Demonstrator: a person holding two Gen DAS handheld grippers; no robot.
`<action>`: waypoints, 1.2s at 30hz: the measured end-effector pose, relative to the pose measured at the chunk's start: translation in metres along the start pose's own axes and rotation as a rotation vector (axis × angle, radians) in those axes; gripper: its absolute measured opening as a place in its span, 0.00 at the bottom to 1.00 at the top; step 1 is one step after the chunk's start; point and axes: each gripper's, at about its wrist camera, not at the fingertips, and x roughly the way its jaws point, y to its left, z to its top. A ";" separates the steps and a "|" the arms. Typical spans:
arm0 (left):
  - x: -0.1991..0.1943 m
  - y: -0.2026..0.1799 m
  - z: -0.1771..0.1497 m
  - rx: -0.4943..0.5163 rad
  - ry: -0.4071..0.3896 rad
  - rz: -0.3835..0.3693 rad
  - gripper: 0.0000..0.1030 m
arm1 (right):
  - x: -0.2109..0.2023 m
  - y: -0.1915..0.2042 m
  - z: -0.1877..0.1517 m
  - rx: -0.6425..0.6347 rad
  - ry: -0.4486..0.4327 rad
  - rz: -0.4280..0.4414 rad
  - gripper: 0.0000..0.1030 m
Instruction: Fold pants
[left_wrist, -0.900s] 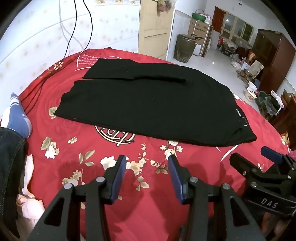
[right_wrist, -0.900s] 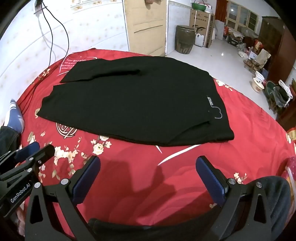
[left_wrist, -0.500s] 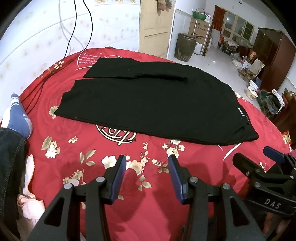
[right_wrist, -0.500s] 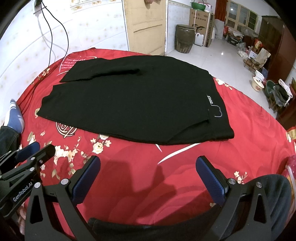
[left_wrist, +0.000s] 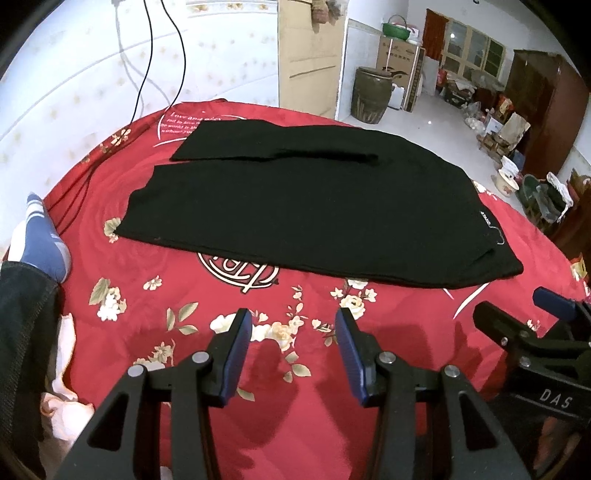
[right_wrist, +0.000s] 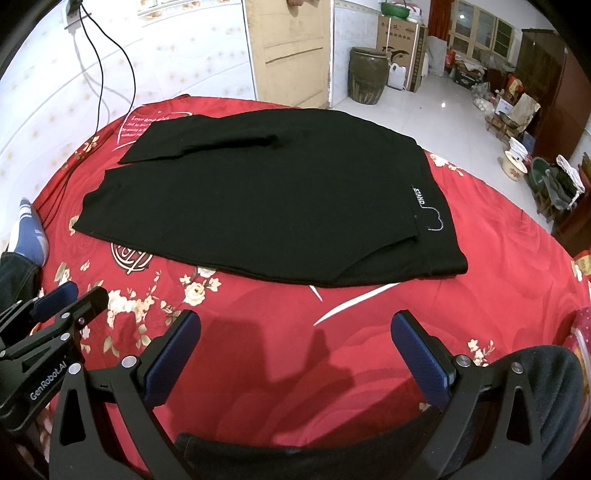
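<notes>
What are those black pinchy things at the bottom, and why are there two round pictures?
A person holds a claw in each hand, and each carries a little round-eyed camera, so you get two pictures. The left claw shows in its own picture, the right claw in the other. Both are open and hold nothing. Ahead, black pants lie flat on a red flowered bedspread, not folded yet. The blue sock at the left edge is a person's foot.

Black pants (right_wrist: 280, 199) lie flat beyond the spread, empty right tool (right_wrist: 295, 328)
</notes>
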 end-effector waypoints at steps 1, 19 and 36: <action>0.000 -0.001 0.000 0.007 0.000 0.004 0.48 | 0.000 0.000 0.000 0.000 0.000 0.001 1.00; -0.002 0.001 -0.004 -0.032 -0.059 -0.068 0.48 | 0.000 0.000 0.002 0.001 0.003 0.011 1.00; 0.000 0.001 -0.004 -0.002 0.001 -0.011 0.48 | 0.000 0.000 0.003 0.003 0.003 0.030 1.00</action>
